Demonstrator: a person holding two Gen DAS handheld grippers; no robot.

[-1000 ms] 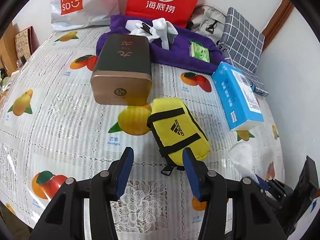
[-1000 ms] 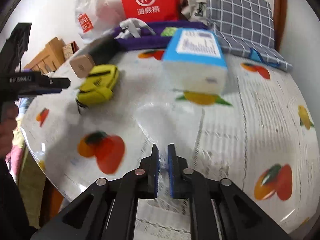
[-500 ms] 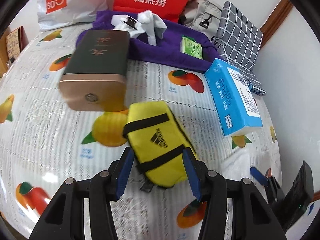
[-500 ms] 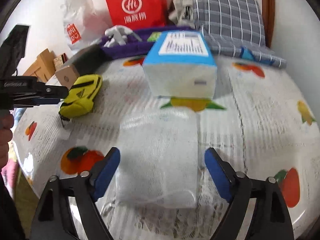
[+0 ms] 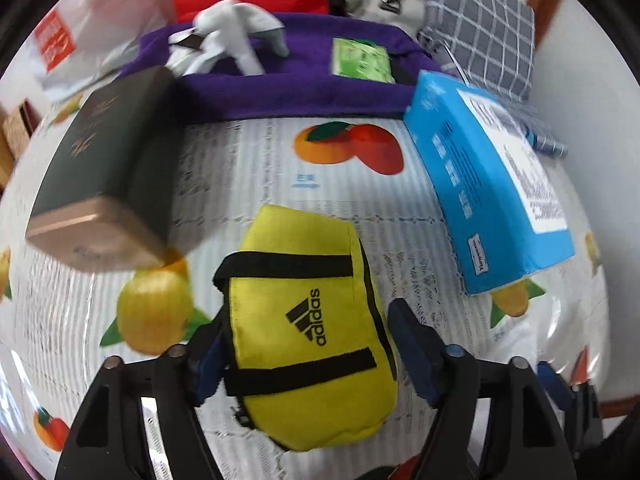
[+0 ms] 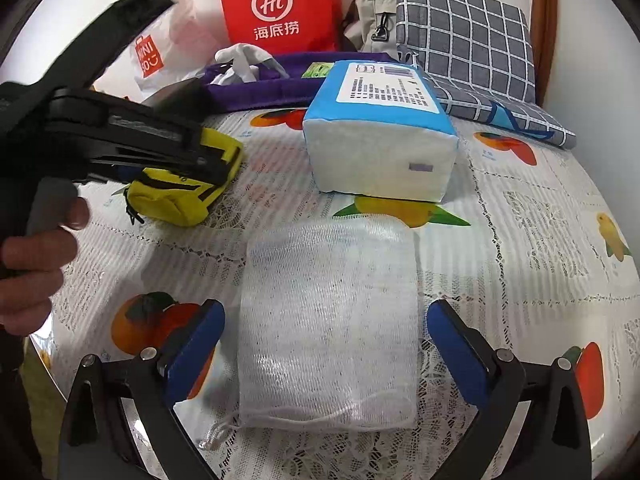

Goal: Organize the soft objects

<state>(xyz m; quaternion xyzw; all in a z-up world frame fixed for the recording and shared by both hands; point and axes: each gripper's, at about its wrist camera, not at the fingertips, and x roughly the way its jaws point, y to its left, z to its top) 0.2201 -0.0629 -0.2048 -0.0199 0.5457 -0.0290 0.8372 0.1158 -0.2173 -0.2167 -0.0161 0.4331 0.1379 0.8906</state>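
A yellow adidas pouch [image 5: 304,320] lies on the fruit-print tablecloth, between the fingers of my left gripper [image 5: 310,352]. Its jaws are opening and stand either side of the pouch; the left pad is partly hidden behind it and the right pad is just clear. In the right wrist view the pouch [image 6: 180,200] sits under that left gripper [image 6: 192,160], which a hand [image 6: 36,256] holds. A white mesh bag [image 6: 328,320] lies flat between the fingers of my right gripper [image 6: 326,348]. Those jaws are opening wide and touch nothing.
A blue tissue pack [image 6: 380,140] lies beyond the mesh bag. A dark tin with a gold lid [image 5: 108,176] lies left of the pouch. At the back are a purple fabric bin [image 5: 280,88] with white cloth, a red bag [image 6: 280,8] and a checked cushion [image 6: 468,32].
My left gripper moved forward and down over the yellow pouch and widened around it. My right gripper went from shut to wide open, astride the white mesh bag.
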